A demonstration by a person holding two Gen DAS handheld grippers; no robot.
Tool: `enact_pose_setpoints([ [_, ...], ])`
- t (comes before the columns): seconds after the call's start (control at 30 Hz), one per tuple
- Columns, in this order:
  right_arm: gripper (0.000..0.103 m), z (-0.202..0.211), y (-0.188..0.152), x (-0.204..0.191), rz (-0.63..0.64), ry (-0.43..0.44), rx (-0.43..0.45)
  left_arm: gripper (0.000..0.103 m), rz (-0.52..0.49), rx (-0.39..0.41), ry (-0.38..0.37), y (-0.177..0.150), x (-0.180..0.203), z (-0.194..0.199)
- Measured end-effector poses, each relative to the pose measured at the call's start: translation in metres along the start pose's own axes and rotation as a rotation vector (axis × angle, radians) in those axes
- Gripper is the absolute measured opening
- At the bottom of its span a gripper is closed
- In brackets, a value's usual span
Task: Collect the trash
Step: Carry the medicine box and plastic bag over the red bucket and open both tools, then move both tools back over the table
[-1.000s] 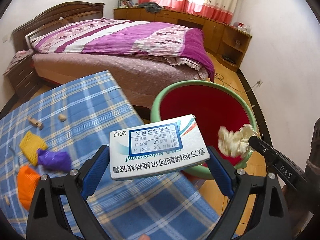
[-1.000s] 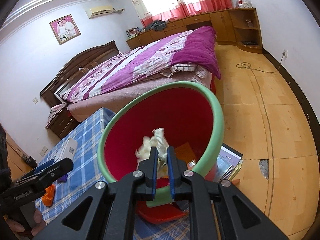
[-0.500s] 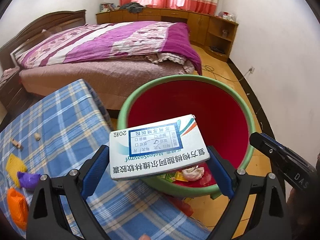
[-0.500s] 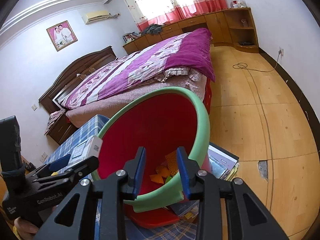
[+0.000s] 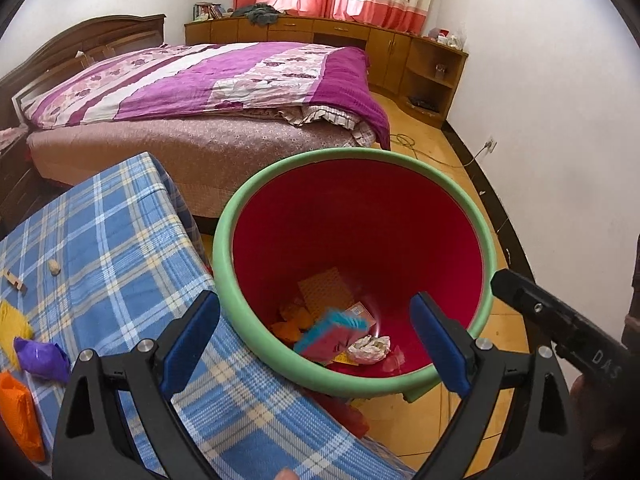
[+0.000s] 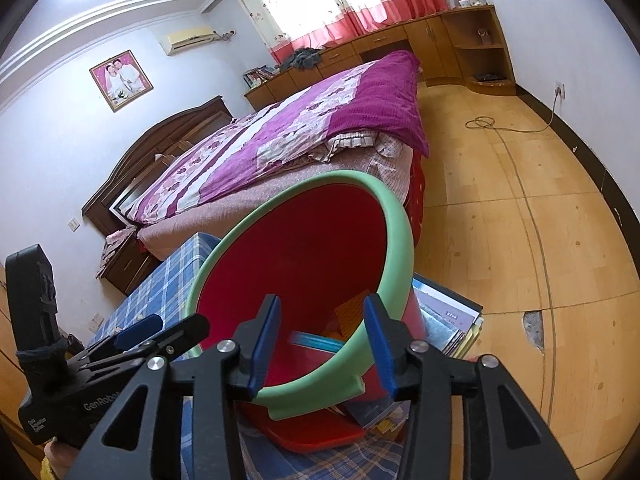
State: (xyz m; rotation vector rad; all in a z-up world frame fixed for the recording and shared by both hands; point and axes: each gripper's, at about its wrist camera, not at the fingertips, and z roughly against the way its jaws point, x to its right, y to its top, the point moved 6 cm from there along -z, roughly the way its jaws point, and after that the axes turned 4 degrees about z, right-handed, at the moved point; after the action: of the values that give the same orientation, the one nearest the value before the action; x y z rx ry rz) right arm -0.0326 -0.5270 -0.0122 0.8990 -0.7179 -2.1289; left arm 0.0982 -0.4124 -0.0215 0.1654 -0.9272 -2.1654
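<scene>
Left wrist view: a bed [image 5: 208, 92] with a purple quilt fills the background, and a surface under a blue plaid cloth [image 5: 120, 264] runs along the left. Beside its edge stands the red bin with a green rim [image 5: 224, 256]. The left gripper [image 5: 316, 344] hangs over the bin mouth with its jaws spread wide and nothing between them; a second ago they clamped a white medicine box, which now appears as a blurred blue-and-pink box [image 5: 332, 338] falling among the scraps at the bin bottom. Next to it lies a crumpled paper wad [image 5: 368, 347], dropped from the right gripper [image 6: 320, 340], whose jaws have just been opening and now stand parted and empty over the near rim in the right wrist view. Both loads are therefore judged delivered, and both hands are free for another pick.

Trash remaining on the surface, at the left edge of the left wrist view: an orange wrapper [image 5: 18, 416], a yellow mesh piece [image 5: 12, 324], a purple wrapper [image 5: 42, 358], a small wooden piece [image 5: 14, 280] and a pale crumb [image 5: 54, 267]. The task is partly done; the next move likely calls for swinging back toward these items, the small ones needing a fine pinch
</scene>
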Motion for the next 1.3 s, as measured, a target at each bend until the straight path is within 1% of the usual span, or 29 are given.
enact_pose_setpoints([
  [0.17,0.051,0.001,-0.003,-0.002,0.006,-0.001,-0.008,0.095,0.047,0.000,-0.006,-0.003,-0.009,0.012],
  [0.3,0.055,0.001,-0.007,-0.007,0.011,0.000,-0.021,0.095,0.085,-0.011,-0.005,-0.010,-0.020,0.022],
  [0.4,0.060,0.003,-0.011,-0.012,0.012,0.000,-0.027,0.095,0.107,-0.003,0.014,-0.014,-0.030,0.033],
  [0.67,0.067,0.010,-0.024,-0.029,0.014,0.027,-0.051,0.095,0.147,0.033,0.074,-0.025,-0.058,0.065],
  [0.8,0.073,0.013,-0.028,-0.042,0.030,0.036,-0.056,0.095,0.173,0.047,0.093,-0.031,-0.071,0.081],
  [0.97,0.075,0.015,-0.034,-0.061,0.062,0.053,-0.070,0.095,0.201,0.072,0.136,-0.038,-0.092,0.100],
  [1.03,0.079,0.016,-0.038,-0.068,0.070,0.059,-0.074,0.095,0.215,0.078,0.151,-0.041,-0.100,0.106],
  [1.3,0.082,0.013,-0.048,-0.096,0.106,0.080,-0.094,0.095,0.280,0.095,0.197,-0.055,-0.132,0.125],
])
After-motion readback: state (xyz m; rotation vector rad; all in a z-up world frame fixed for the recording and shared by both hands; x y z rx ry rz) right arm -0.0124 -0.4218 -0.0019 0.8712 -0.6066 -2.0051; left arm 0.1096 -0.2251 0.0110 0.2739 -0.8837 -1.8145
